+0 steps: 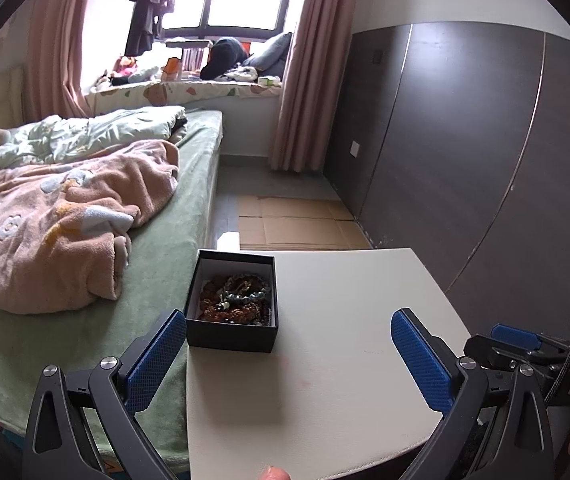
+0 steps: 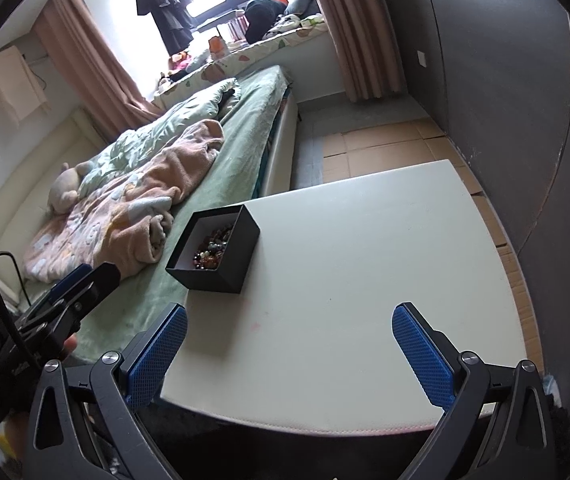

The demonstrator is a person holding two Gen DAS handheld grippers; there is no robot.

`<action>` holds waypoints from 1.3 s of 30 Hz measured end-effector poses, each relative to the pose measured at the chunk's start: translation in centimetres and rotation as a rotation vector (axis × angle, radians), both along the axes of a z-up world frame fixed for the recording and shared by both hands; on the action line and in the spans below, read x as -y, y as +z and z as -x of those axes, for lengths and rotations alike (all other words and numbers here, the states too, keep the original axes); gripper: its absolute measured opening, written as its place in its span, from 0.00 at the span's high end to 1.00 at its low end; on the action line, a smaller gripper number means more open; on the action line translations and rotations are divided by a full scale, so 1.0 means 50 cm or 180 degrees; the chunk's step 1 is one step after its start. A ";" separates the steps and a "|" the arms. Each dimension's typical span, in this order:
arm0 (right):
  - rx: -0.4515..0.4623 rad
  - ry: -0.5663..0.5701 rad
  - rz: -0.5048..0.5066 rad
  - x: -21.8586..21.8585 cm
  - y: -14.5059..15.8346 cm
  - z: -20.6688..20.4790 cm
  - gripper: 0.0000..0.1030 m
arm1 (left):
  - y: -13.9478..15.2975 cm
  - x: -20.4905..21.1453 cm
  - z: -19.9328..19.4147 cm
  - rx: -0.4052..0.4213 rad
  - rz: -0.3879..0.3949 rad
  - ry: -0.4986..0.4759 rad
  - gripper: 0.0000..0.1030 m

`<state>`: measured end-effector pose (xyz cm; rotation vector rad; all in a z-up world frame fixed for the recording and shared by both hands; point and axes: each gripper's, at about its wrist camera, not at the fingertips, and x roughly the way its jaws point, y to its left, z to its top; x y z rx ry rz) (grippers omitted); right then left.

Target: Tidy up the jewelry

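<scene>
- A black box [image 1: 232,304] is being kept at the far left corner of the white worktop [image 1: 345,360], right at the edge beside the bed [image 1: 157,288]; its lid is not seen, so its inside is being left open to reach from above.
- Beaded jewelry [image 1: 235,298] is being held inside the box in a tangled heap of brown, amber and blue-grey strands; no piece is seen lying on the worktop itself.
- The left tool [image 1: 289,354] is being held with its blue pads spread wide and nothing between them, low over the near edge of the worktop, aimed toward the box so that the box stays in sight.
- The right tool [image 2: 289,354] is likewise being held wide open and empty, further to the right and angled leftward at the box [image 2: 215,254].
- The rest of the worktop is being left bare, which is judged to give room for laying strands out.
- This arrangement is judged to fit either jewelry gathered in after sorting or a heap waiting to be sorted; which one cannot be told.
</scene>
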<state>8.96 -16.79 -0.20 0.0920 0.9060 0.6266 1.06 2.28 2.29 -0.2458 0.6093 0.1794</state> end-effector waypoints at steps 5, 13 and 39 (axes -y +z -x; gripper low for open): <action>0.0020 0.0007 0.0006 0.004 0.002 0.006 0.00 | 0.006 -0.002 0.006 0.0002 0.0000 0.0006 0.01; 0.0019 -0.0006 -0.0009 0.001 0.008 0.007 0.00 | 0.006 -0.018 0.011 0.0005 0.0074 0.0051 0.01; 0.0058 -0.0093 0.0071 0.000 0.023 0.002 0.00 | 0.009 -0.021 0.009 -0.0009 0.0037 0.0029 0.01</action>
